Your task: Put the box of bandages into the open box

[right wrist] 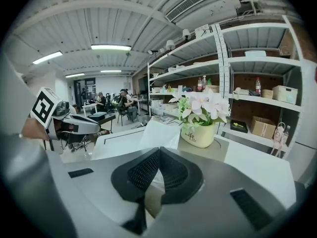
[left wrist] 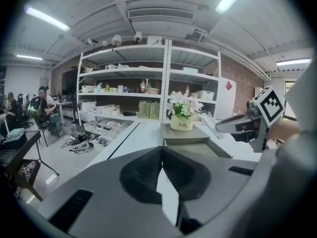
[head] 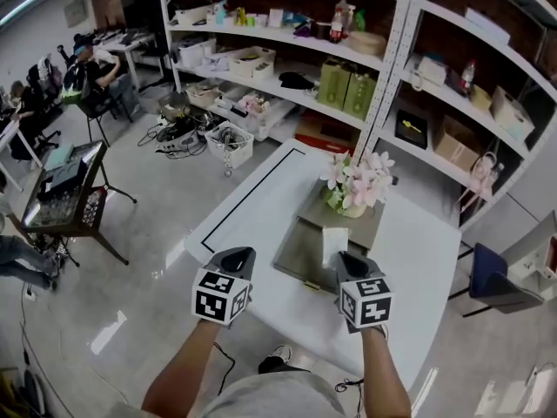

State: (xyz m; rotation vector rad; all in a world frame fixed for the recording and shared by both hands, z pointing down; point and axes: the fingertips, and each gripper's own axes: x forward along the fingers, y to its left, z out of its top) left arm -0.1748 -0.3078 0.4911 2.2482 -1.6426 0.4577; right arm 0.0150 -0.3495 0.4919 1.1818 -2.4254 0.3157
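Observation:
The open box is a shallow grey-olive tray at the middle of the white table. Its lid lies flat behind it. The box of bandages is small and white. My right gripper is shut on its near end and holds it upright over the tray's right part. In the right gripper view the white box rises just past the closed jaws. My left gripper hovers left of the tray, shut and empty, with its tips together.
A pot of pale pink flowers stands on the lid behind the tray. A black line marks the table's left part. Metal shelves with goods stand beyond the table. People sit at desks far left.

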